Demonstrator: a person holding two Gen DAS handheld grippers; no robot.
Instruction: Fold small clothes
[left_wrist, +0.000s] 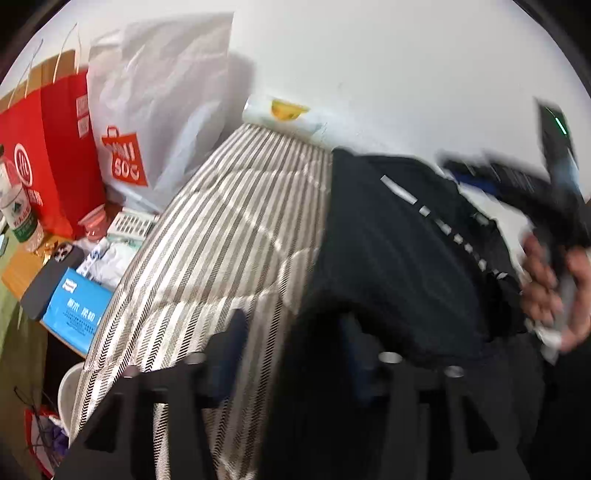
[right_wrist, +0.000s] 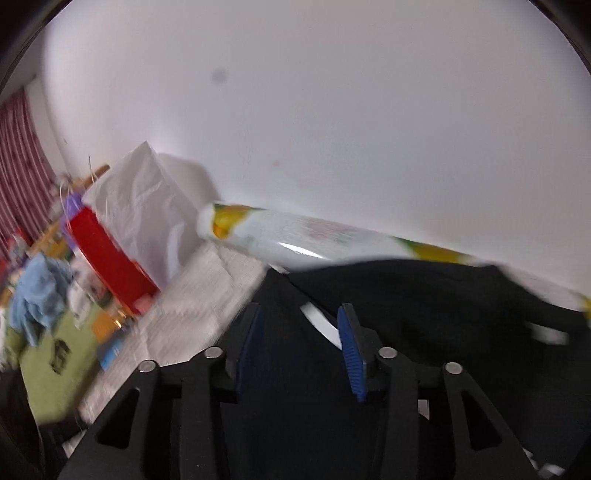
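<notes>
A black garment (left_wrist: 399, 258) with white markings lies on a brown-and-white striped cloth (left_wrist: 229, 236). My left gripper (left_wrist: 291, 347) is low over the garment's near edge; dark cloth lies between its blue pads and the jaws stand apart. The right gripper (left_wrist: 517, 184) shows blurred at the right of the left wrist view, held by a hand (left_wrist: 554, 288). In the right wrist view my right gripper (right_wrist: 301, 328) hangs over the black garment (right_wrist: 424, 306) with its blue pads (right_wrist: 349, 350) wide apart. The view is blurred.
A red paper bag (left_wrist: 48, 147) and a white shopping bag (left_wrist: 155, 122) stand at the left against the white wall. A printed roll (right_wrist: 306, 240) lies along the wall behind the garment. A phone (left_wrist: 51, 280), a blue pack (left_wrist: 77, 314), a bottle (left_wrist: 18, 210) and small items crowd the left table.
</notes>
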